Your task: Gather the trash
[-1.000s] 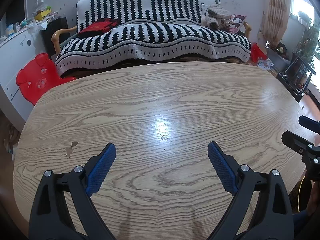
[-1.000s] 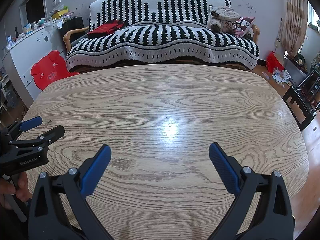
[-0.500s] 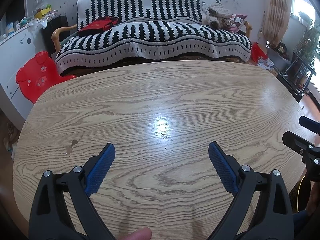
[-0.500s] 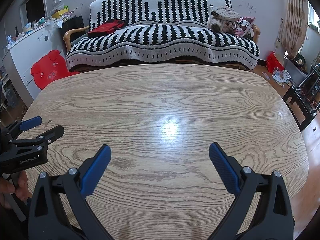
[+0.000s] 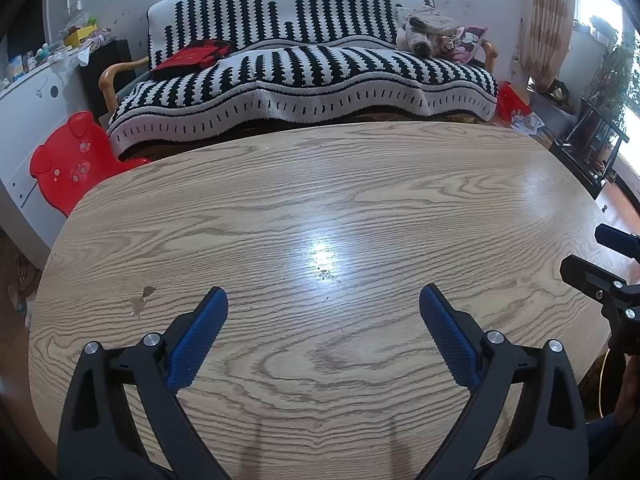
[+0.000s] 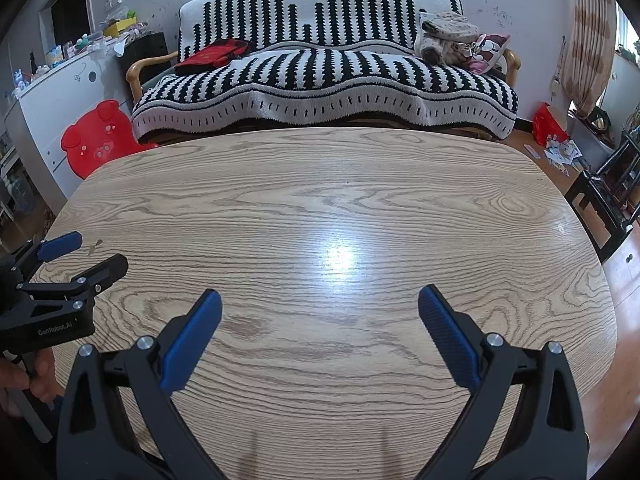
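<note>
The wooden oval table [image 5: 320,200] has no loose trash that I can see, only a small chipped mark [image 5: 140,300] near its left side. My left gripper [image 5: 323,294] hovers open over the near part of the table with nothing between its blue pads. My right gripper [image 6: 319,294] is also open and holds nothing. In the right wrist view the left gripper [image 6: 100,248] shows at the left edge. The right gripper [image 5: 582,248] appears at the right edge of the left wrist view. Paper scraps [image 6: 560,152] lie on the floor at the far right.
Behind the table stands a black-and-white striped sofa [image 5: 304,72] with a red cloth [image 5: 192,56] and a plush toy [image 5: 428,28] on it. A red bear-shaped chair [image 5: 68,160] is at the left and a red bag [image 6: 548,128] at the right. A hand [image 6: 16,380] grips the left tool.
A fingertip showed at the bottom edge of the left wrist view half a second ago and is gone now. Both grippers stay open and almost still.
</note>
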Tool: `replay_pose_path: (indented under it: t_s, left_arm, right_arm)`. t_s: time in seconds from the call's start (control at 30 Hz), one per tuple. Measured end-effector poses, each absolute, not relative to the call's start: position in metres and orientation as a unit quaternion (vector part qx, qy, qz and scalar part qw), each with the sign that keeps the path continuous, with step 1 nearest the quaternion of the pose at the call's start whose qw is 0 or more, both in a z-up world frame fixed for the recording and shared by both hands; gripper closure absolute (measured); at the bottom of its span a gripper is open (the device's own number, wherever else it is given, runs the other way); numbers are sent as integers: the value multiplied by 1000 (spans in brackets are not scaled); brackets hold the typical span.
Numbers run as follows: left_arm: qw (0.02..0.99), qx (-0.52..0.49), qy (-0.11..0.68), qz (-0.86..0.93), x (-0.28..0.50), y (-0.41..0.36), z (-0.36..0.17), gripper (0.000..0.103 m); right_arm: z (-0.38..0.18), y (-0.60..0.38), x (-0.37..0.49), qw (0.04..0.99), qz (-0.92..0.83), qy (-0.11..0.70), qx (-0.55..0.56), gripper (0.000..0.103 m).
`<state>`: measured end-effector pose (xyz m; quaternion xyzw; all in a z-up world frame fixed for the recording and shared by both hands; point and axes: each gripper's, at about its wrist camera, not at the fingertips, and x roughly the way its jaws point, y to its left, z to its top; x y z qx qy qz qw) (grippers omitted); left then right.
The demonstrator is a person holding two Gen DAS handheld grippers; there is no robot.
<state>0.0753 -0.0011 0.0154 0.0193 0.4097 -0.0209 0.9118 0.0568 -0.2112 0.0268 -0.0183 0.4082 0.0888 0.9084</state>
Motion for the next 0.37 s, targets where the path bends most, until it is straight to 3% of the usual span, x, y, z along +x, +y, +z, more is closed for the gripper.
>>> replay_pose_path:
  t_s: [0.37]
  left_arm:
    - [910, 19, 415, -15, 77, 2, 15, 9]
  right_arm:
    - [25, -212, 59, 908, 87, 410, -21, 7]
